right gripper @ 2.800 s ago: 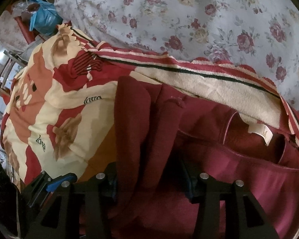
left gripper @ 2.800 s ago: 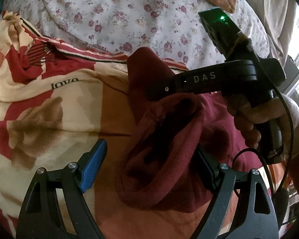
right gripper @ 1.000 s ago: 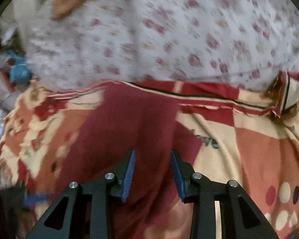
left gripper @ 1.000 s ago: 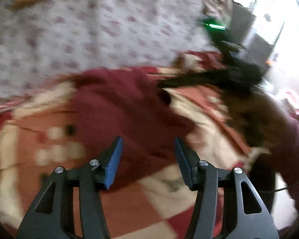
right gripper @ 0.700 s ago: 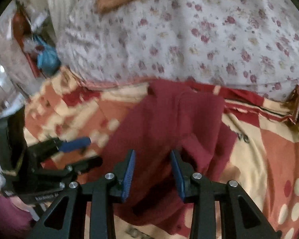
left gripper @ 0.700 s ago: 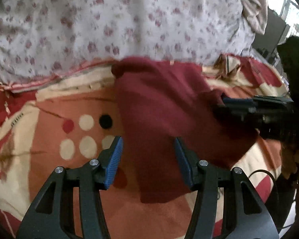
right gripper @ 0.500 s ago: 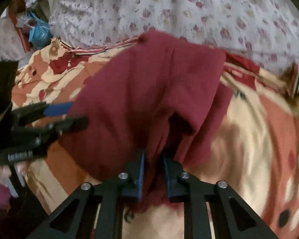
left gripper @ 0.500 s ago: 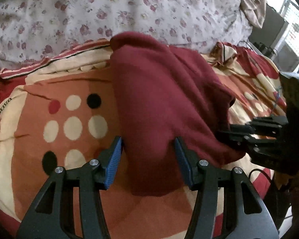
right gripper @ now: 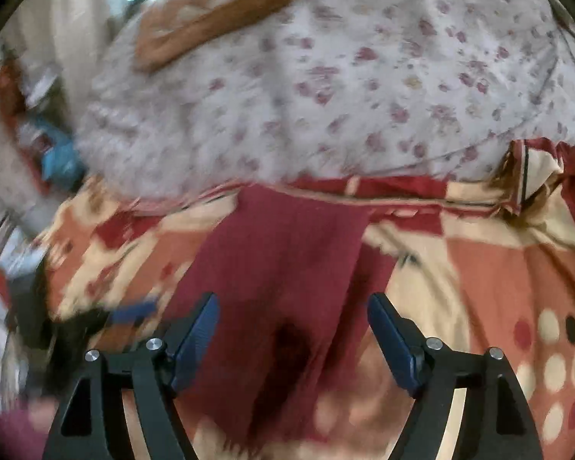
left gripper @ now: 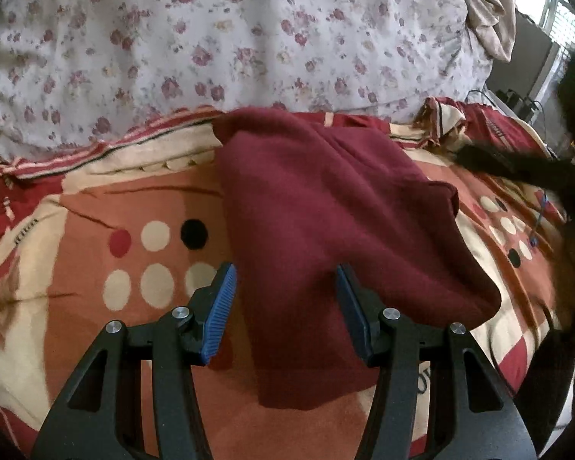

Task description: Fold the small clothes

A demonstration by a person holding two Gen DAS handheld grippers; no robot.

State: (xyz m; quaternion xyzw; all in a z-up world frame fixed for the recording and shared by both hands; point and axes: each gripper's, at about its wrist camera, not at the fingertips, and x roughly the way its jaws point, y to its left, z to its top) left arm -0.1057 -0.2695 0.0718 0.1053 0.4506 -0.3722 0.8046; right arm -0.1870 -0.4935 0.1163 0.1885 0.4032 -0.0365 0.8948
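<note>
And the right hand-held gripper (right gripper: 291, 339) lets go – half a second back its jaws were pinched on the maroon garment (left gripper: 326, 237), now they're spread wide with nothing between them! The left hand-held gripper (left gripper: 283, 306) is spread too, straddling the near edge of the cloth without gripping. That drop leaves the garment lying folded on the patterned blanket (left gripper: 134, 268) on the bed, its far edge up near the floral quilt (left gripper: 249, 38); looks like a fold just landed. Count, largest down: one quilt, one blanket, one garment, two hand-held grippers
</note>
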